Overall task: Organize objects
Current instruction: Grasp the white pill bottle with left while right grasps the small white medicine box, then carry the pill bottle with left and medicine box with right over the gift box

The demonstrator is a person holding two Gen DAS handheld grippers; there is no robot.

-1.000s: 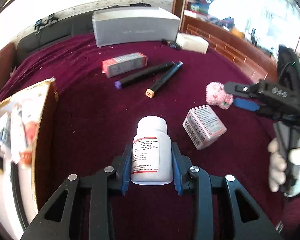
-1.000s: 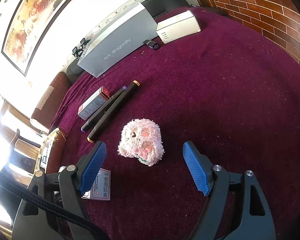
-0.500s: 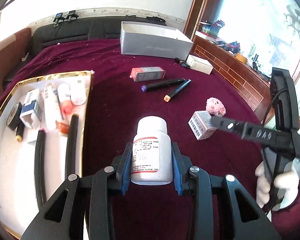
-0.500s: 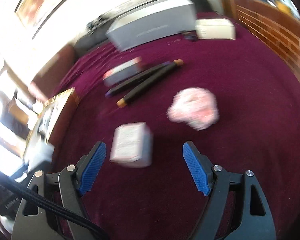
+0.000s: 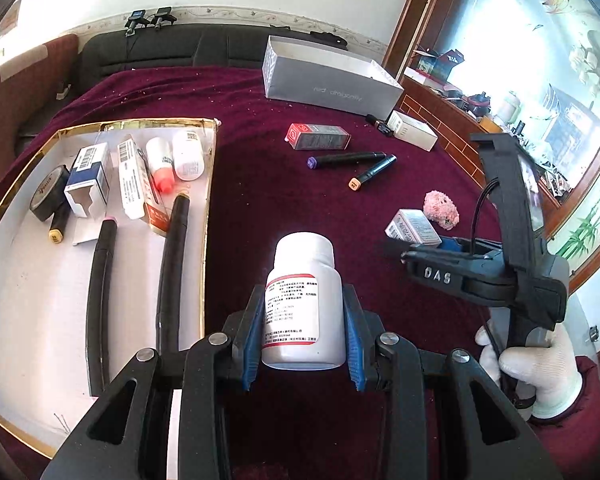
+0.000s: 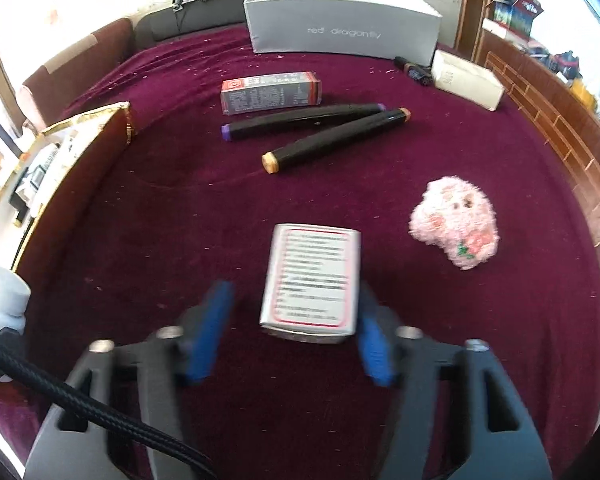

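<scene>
White bottle (image 5: 304,300) pinched in left gripper (image 5: 304,342); right gripper (image 6: 290,332) spread around small box (image 6: 312,280).

The left tongs (image 5: 303,340) clamp a white pill bottle (image 5: 303,306) upright between their blue pads above the maroon table (image 5: 260,184), just right of a gold-rimmed tray (image 5: 210,184) that holds a tape roll (image 5: 48,194), small boxes, bottles and black markers. Farther out lie a red-ended box (image 5: 318,136), a purple-capped marker (image 5: 346,158) and an orange-capped marker (image 5: 372,172). To the right, the right tongs (image 5: 416,246), held by a white-gloved hand (image 5: 540,368), reach a small white box (image 5: 412,226) beside a pink plush toy (image 5: 441,209).
</scene>
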